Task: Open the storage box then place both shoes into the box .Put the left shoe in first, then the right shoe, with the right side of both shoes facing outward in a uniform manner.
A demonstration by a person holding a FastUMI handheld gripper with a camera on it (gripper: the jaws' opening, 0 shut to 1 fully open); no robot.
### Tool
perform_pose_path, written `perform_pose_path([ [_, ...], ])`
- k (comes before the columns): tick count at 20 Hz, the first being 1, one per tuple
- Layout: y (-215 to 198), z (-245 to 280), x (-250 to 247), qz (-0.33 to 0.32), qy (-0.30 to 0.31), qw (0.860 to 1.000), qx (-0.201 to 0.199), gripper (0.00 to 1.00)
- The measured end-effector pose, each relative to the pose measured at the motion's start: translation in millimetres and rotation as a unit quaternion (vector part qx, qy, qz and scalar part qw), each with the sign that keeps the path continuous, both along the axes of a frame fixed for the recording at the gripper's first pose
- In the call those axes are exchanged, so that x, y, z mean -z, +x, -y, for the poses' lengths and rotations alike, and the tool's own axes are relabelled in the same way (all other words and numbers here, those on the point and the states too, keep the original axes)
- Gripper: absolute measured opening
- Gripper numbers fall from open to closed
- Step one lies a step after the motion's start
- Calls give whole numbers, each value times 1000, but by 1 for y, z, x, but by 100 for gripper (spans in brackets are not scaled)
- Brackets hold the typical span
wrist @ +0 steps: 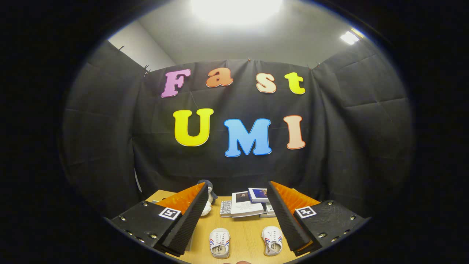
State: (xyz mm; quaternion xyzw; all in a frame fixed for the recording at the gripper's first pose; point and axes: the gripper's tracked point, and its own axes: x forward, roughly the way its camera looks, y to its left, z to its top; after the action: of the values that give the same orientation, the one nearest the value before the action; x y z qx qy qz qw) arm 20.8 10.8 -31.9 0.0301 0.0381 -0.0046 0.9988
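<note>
Claw (238, 216) hangs wide open above the wooden table (243, 229), fingers spread and gripping nothing. Down between them sit two white shoes side by side, one (219, 243) at seven o'clock, the other (272, 240) at five. Beyond, at twelve o'clock, a stack of books (246, 204); at eleven, a small plush toy (209, 196) peeks past the left finger.

Fingers (190, 220) spread wide, nothing pinched. Bare table (245, 234) between two white shoes (219, 243) (272, 240), open enough to pass through. Beyond, blocked by a stack of books (246, 204) in the middle and a small plush toy (209, 196) beside the left finger.
</note>
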Motion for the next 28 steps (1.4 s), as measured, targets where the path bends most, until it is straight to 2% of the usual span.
perform_pose_path([
  [3, 15, 7, 2, 0, 1, 1000, 0, 98],
  [7, 43, -2, 21, -20, 9, 999, -32, 98],
  [11, 67, -34, 55, -70, 51, 990, -113, 98],
  [14, 79, -61, 88, -119, 86, 974, -173, 98],
  [18, 81, -101, 134, -200, 145, 935, -255, 98],
  [22, 85, -131, 178, -274, 196, 891, -303, 98],
  [26, 79, -152, 235, -389, 247, 829, -317, 98],
  [28, 77, -162, 249, -422, 264, 804, -326, 98],
])
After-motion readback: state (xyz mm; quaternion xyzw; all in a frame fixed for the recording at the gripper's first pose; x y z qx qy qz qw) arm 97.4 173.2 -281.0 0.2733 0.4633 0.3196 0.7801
